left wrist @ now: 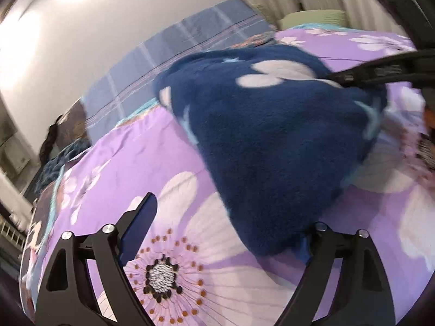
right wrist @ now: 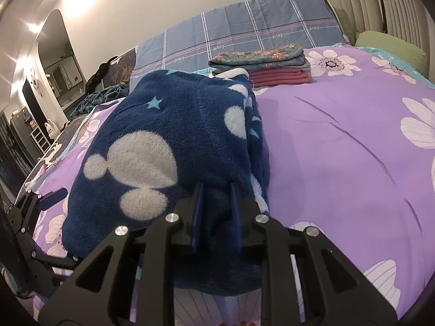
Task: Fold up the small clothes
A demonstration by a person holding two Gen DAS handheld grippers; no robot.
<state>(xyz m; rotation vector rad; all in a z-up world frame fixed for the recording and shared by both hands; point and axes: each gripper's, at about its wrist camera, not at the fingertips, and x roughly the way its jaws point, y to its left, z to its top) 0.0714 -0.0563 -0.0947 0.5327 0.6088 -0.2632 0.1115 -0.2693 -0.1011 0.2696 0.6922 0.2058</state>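
Navy fleece garment (right wrist: 174,146) w/ white blobs and pale stars, heaped on purple floral bedspread (right wrist: 339,141), near-left part of bed in right wrist view. Near edge of fleece pinched between blue pads of right gripper (right wrist: 216,212); jaws almost together, fabric bunched between them and hanging just below. Same garment (left wrist: 272,135) in left wrist view, blurred, centre to far right, its near corner touching or just over the right-hand finger; cannot tell which. Left gripper (left wrist: 228,225) wide apart, nothing between the pads, only bedspread (left wrist: 152,157) and a big printed flower under the gap. Right gripper (left wrist: 380,73) also visible there, far right, dark, reaching onto the fleece's far-right edge. Stack of folded clothes (right wrist: 261,65) at far side of bed, well apart from fleece: floral piece on top, grey, then reddish layers. Blue plaid sheet (right wrist: 244,30) behind the stack, vs. wall. Green pillow (right wrist: 391,46) far right.
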